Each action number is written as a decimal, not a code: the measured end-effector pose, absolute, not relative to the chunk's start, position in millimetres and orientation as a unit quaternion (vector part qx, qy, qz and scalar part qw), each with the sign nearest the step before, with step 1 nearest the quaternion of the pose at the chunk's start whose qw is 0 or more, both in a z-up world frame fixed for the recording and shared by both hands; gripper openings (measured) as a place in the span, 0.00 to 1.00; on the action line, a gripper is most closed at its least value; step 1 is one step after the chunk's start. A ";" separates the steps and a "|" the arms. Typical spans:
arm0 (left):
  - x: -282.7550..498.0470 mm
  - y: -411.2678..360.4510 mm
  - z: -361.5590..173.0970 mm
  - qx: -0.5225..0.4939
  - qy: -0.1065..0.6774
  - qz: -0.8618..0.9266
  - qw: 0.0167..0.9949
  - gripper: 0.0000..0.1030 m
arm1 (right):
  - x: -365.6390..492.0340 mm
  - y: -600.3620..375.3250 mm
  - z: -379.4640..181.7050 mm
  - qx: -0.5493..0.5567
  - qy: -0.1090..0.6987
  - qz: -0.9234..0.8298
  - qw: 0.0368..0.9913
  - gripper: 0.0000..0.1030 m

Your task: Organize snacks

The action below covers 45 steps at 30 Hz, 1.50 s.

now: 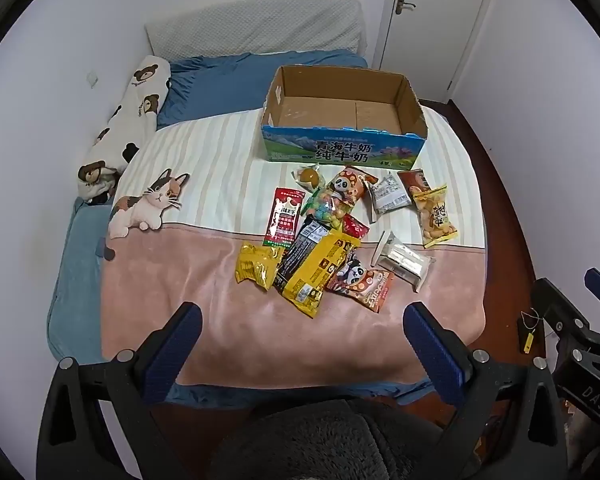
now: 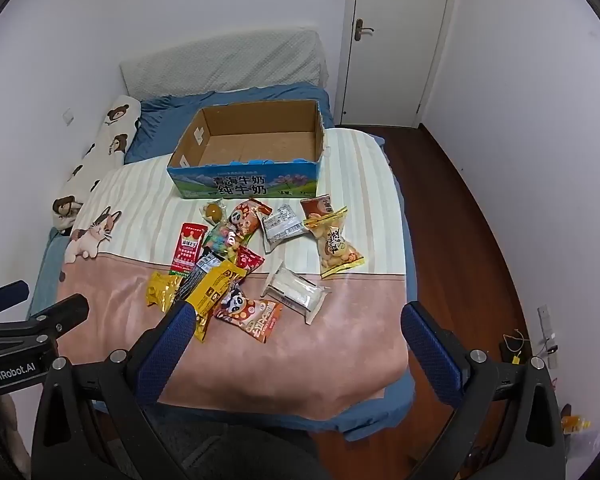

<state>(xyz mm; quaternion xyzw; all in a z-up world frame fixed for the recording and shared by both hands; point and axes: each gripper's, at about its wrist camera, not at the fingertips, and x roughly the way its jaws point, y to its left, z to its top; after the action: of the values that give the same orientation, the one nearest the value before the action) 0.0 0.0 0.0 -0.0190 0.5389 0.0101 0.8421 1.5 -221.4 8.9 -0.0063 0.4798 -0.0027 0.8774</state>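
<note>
Several snack packets lie scattered on the blanket: a red stick pack (image 1: 283, 218) (image 2: 188, 249), a big yellow bag (image 1: 318, 268) (image 2: 216, 290), a panda packet (image 1: 360, 284) (image 2: 252, 312), a clear wrapped pack (image 1: 402, 260) (image 2: 296, 290) and a cookie bag (image 1: 436, 216) (image 2: 336, 252). Behind them stands an open cardboard box (image 1: 342, 146) (image 2: 244, 182), nothing inside. My left gripper (image 1: 302, 334) hovers open above the blanket's near edge, well short of the snacks. My right gripper (image 2: 298, 332) is open too, its left finger (image 2: 168, 344) overlapping the yellow bag in view.
The bed carries a pink and striped cat blanket (image 1: 228, 320) (image 2: 340, 360), a bear-print pillow (image 1: 128, 124) (image 2: 100, 152) and a blue quilt (image 1: 220, 84). Wooden floor (image 2: 460, 240) runs along the right, with a white door (image 2: 396, 40) behind. The other gripper shows at the frame edge (image 1: 572, 328) (image 2: 28, 328).
</note>
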 end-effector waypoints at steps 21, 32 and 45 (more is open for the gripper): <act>-0.2 -6.8 -0.8 -0.035 0.539 0.003 0.841 1.00 | 3.0 -223.9 12.8 -0.018 0.479 -0.003 0.878 1.00; -0.1 -6.7 0.5 -0.039 0.538 0.002 0.842 1.00 | 2.8 -220.7 13.5 -0.023 0.476 -0.002 0.879 1.00; 2.2 -9.8 1.6 -0.041 0.536 0.002 0.843 1.00 | 2.0 -220.6 15.7 -0.018 0.470 -0.005 0.883 1.00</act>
<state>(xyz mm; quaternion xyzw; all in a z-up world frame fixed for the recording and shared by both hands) 2.2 -9.8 1.6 -0.0409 0.5362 0.0016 0.8431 2.0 -220.6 15.7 -0.0179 0.4699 -0.0049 0.8825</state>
